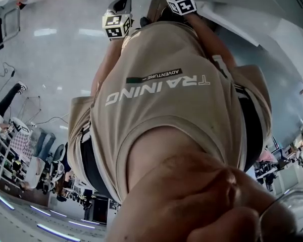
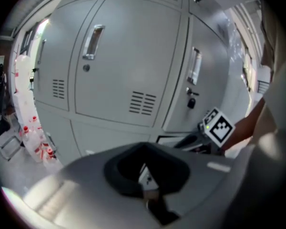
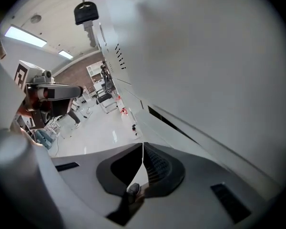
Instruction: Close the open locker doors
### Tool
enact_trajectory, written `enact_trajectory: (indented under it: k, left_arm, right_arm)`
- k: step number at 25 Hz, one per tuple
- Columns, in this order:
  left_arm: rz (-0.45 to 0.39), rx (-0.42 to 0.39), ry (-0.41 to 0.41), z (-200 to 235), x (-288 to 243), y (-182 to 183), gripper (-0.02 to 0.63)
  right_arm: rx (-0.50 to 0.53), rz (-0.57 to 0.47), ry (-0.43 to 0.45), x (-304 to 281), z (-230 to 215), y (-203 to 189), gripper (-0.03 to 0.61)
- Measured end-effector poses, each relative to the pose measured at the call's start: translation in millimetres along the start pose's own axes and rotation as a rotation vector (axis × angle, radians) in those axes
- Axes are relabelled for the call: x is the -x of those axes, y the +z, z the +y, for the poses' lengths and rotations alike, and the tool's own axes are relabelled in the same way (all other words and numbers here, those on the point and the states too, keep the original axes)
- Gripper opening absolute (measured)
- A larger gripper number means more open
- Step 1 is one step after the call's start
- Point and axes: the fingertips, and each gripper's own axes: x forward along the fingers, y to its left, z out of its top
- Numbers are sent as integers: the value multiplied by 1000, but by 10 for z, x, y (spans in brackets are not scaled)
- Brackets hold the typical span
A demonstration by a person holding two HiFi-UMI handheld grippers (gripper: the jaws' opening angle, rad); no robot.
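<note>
Left gripper view: bank of pale grey painted sheet-metal lockers (image 2: 128, 56). The flat door panels there sit flush with the frame, so I judge them closed. Each has an upright chrome bar handle (image 2: 93, 42) and slotted louvre vents (image 2: 143, 103).

Left gripper (image 2: 144, 171): jaws pressed together in the dark recess, nothing between them, well short of the doors.

Further right is a narrower grey door with a small black key (image 2: 191, 102) hanging in its lock. The right gripper's marker cube (image 2: 221, 127) is just beside its lower edge.

Head view mostly shows the person's beige cotton T-shirt (image 1: 161, 115) and glossy pale floor (image 1: 50, 59). Both grippers are raised toward the lockers.

Right gripper (image 3: 143, 149): jaws closed, ribbed black pads meeting on a thin seam, empty. Its outer side is hard up to a smooth matte grey door panel (image 3: 205, 56), though contact can't be confirmed. A dark gap line (image 3: 171, 120) runs along the panel's lower edge.

Progress, judged: most doors are done. This keyed door looks like the one in hand, possibly not seated. Left to do: push it flush. No latch visible, so can't tell if it has caught.
</note>
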Motion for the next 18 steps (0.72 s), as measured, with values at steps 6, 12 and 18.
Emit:
enact_trajectory:
  k: [6,12,18]
  left_arm:
    - [-4,1,18,-55,-24,87,0]
    - [-27,10,20,42,-1,116,0]
    - [-45,5,4,158,131,101,0]
  right_arm:
    - [-14,-1,13,-14,-163,116,15]
    - [-14,32,12,-64,-162,80,15]
    - [-53,25,-34,-26,-166,63,15]
